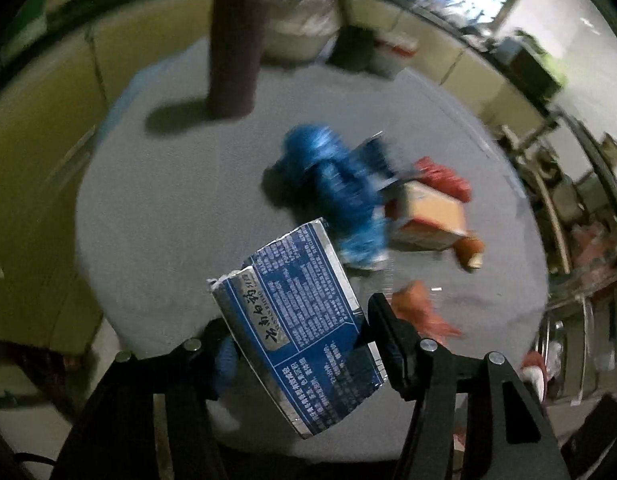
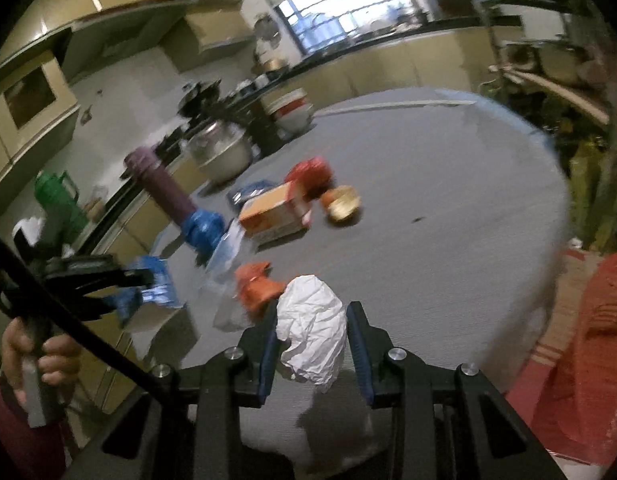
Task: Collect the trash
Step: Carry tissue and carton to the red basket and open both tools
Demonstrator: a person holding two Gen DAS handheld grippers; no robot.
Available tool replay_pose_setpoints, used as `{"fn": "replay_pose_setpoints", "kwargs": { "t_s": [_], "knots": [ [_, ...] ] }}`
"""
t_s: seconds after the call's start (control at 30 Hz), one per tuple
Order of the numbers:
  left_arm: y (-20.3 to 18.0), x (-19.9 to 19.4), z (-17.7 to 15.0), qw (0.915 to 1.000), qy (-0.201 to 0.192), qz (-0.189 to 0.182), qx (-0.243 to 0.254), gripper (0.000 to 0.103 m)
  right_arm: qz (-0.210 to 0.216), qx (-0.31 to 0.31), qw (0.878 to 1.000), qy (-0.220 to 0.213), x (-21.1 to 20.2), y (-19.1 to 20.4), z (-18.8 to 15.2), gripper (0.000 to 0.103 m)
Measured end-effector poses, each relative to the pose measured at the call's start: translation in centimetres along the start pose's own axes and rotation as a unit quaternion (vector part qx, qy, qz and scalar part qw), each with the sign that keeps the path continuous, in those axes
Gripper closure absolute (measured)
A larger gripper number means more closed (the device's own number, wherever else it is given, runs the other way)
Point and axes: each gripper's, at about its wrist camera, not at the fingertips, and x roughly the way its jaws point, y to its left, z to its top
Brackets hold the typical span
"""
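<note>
Left gripper (image 1: 298,344) clamped on a blue and silver wrapper (image 1: 296,324), low in the frame above the grey worktop (image 1: 168,208). Right gripper (image 2: 312,344) clamped on crumpled white paper (image 2: 314,330), bottom centre. Orange box (image 2: 270,212) mid-frame on the worktop.

Both wrist views angled down, close over shared grey table (image 1: 156,208)

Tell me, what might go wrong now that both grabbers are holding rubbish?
The blue box sits tilted in the left gripper, so it might twist loose. The paper wad in the right gripper is soft and could slip out. More litter, like the orange carton, remains on the table.
</note>
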Motion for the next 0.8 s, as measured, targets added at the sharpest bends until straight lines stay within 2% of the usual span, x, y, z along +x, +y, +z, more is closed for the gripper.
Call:
{"fn": "replay_pose_setpoints", "kwargs": {
  "t_s": [0.07,0.17,0.3,0.43,0.57,0.67,0.8],
  "knots": [
    [-1.6,-2.1,0.0,0.9992,-0.023,-0.013,0.031,0.041,-0.016,0.014,1.000,-0.018,-1.5,-1.6,0.6,0.068],
    [-6.9,-1.6,0.4,0.9939,-0.041,-0.049,0.090,0.041,-0.045,0.028,0.998,-0.044,-3.9,-3.9,1.3,0.068],
    [-14.2,-2.2,-1.6,0.9762,-0.033,-0.110,0.184,0.041,-0.087,0.062,0.991,-0.076,-7.8,-8.3,1.8,0.068],
    [-21.8,-0.7,-4.2,0.9494,0.015,-0.171,0.263,0.041,-0.128,0.113,0.980,-0.100,-11.9,-13.5,1.0,0.068],
    [-29.3,1.1,-7.3,0.9199,0.057,-0.202,0.331,0.041,-0.148,0.169,0.968,-0.116,-15.2,-18.2,-0.5,0.068],
    [-34.8,2.3,-10.1,0.8972,0.092,-0.224,0.369,0.040,-0.140,0.219,0.958,-0.124,-17.1,-21.5,-1.7,0.068],
    [-39.9,4.9,-14.6,0.8725,0.124,-0.227,0.415,0.037,-0.120,0.262,0.950,-0.120,-17.7,-24.3,-2.8,0.066]
  ]
}}
